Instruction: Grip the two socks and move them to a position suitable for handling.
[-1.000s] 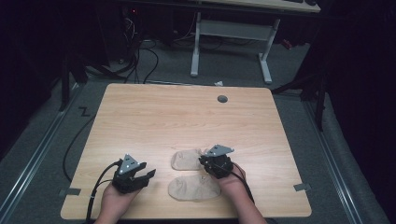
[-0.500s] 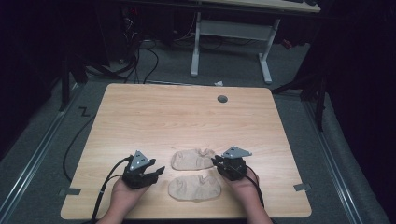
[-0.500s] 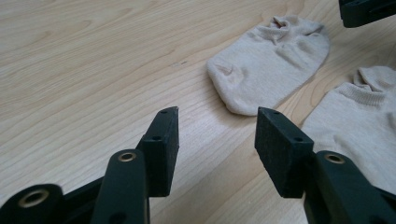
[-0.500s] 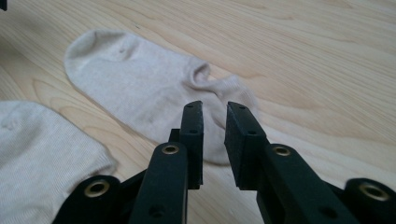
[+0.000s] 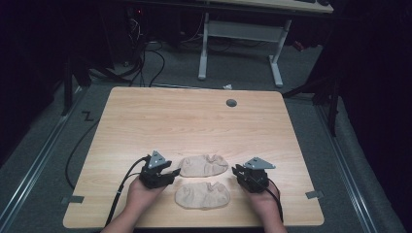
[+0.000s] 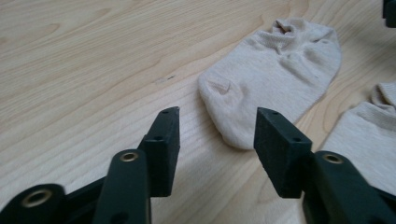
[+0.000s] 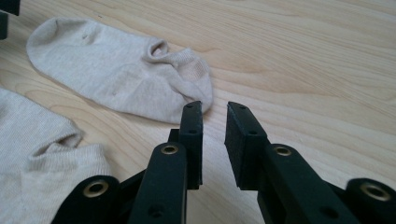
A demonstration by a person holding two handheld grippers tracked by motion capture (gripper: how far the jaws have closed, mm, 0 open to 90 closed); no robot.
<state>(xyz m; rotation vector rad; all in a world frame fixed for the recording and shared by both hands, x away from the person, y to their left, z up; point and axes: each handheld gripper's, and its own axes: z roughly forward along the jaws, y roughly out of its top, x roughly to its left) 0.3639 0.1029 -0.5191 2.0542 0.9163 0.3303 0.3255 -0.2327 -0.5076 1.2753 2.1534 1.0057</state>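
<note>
Two beige ankle socks lie side by side near the front of the wooden table [image 5: 194,116]: the far sock [image 5: 204,165] [image 6: 275,70] [image 7: 116,65] and the near sock [image 5: 202,194] [image 6: 369,135] [image 7: 37,154]. My left gripper [image 5: 172,172] [image 6: 217,119] sits low at the far sock's left end, wide open, with the sock's toe just ahead of the jaws. My right gripper [image 5: 237,171] [image 7: 215,109] rests beside the far sock's cuff end. Its jaws have just been opening, stand a narrow gap apart, and hold nothing.
A grey round cable grommet [image 5: 231,103] sits in the tabletop near its far edge. Beyond the table are a white desk frame [image 5: 243,43] and cables on the dark floor [image 5: 150,53]. Both forearms come in over the front edge.
The left gripper slid right toward the socks. The right gripper moved right, off the far sock to its cuff end, and its jaws parted slightly. The socks lie as before.
</note>
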